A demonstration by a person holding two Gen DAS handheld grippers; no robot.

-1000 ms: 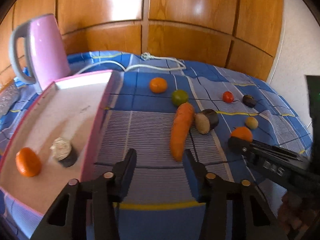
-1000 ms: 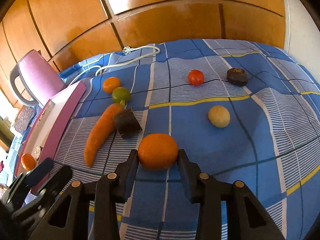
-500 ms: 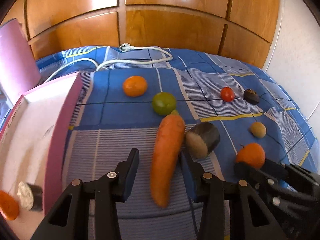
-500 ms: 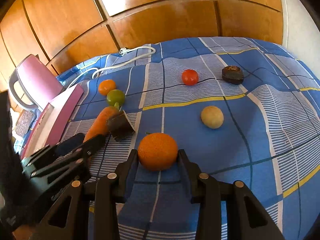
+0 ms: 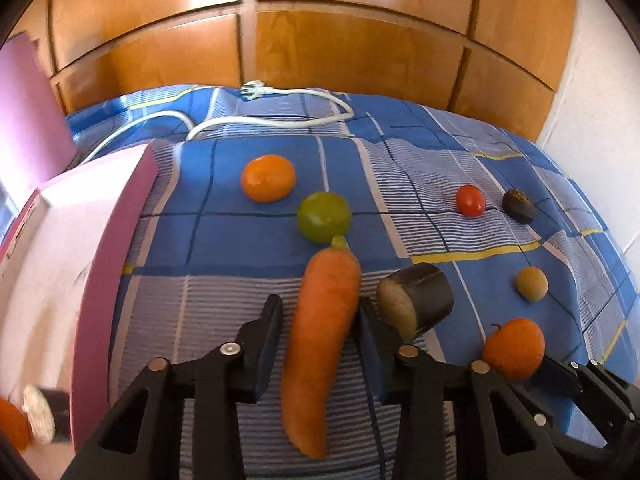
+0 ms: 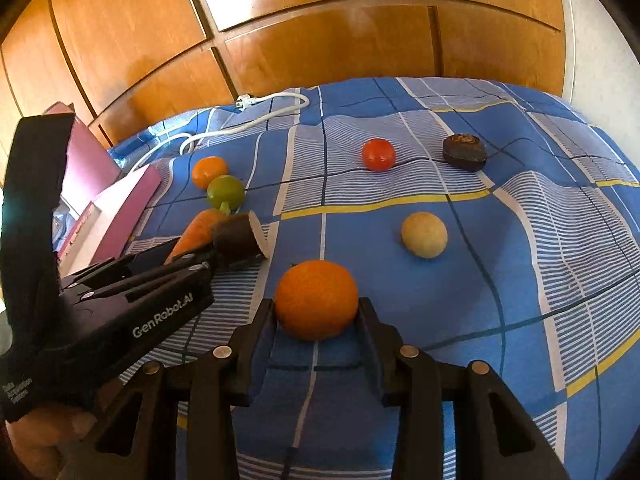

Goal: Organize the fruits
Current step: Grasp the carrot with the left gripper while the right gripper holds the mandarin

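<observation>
between the fingers of the left gripper (image 5: 318, 344) lies a carrot (image 5: 320, 344), pointed end toward the camera; the jaws stand apart around it, the right finger touching its side, a gap showing at the left finger, so it is not clamped. just right of that finger rests a dark cut chunk (image 5: 416, 304) with a pale face. in the right wrist view, the right gripper (image 6: 316, 328) has both pads against an orange (image 6: 316, 300) that sits on the blue checked cloth (image 6: 500, 280); whether it is squeezing or only touching, i cannot tell. beyond the orange lies a pale round fruit (image 6: 424, 235). past the carrot's stem sits a green fruit (image 5: 324, 217), then a second orange (image 5: 268, 178). to the left stands a pink tray (image 5: 108, 264), with a small orange piece (image 5: 12, 426) and a cut slice (image 5: 40, 414) inside at its near end. farther right are a red tomato (image 6: 378, 154) and a dark brown fruit (image 6: 464, 152). at the cloth's far edge runs a white cable (image 5: 280, 118), below wooden panels (image 5: 340, 40).
</observation>
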